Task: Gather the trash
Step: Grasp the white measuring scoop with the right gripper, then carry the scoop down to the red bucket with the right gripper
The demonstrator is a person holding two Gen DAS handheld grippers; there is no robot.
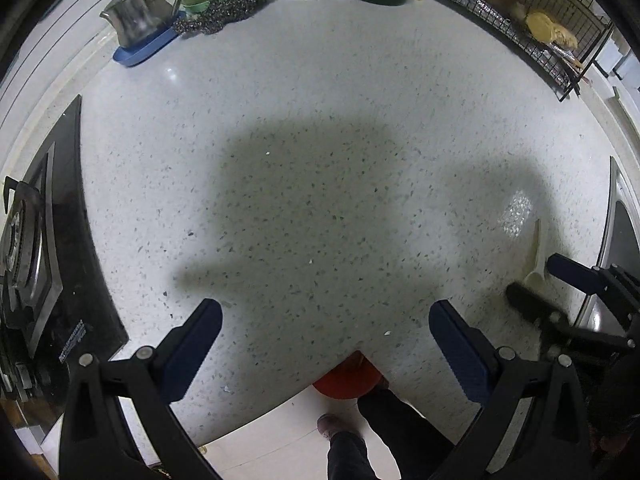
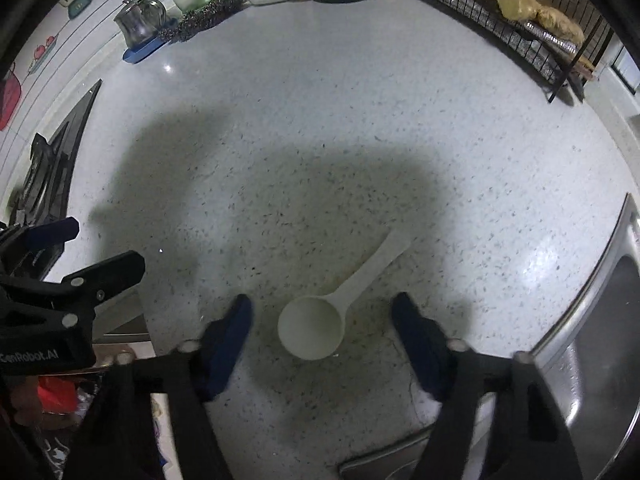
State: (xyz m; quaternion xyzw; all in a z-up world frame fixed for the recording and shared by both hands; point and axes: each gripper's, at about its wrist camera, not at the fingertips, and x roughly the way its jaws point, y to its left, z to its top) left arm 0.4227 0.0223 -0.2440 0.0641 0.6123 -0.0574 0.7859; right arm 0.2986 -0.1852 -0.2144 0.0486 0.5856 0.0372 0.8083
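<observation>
Straddling the white plastic scoop (image 2: 316,328), the right hand-held gripper (image 2: 322,326) hovers with its jaws spread wide and empty, one finger either side of the bowl, apparently lined up to close on it. That scoop lies flat on the speckled counter (image 2: 320,120) near the steel sink (image 2: 600,340), bowl toward the camera, handle angled away to the right; it looks pale, smooth and empty. Opposite, the left hand-held gripper (image 1: 326,336) is also wide open, holding nothing.
</observation>
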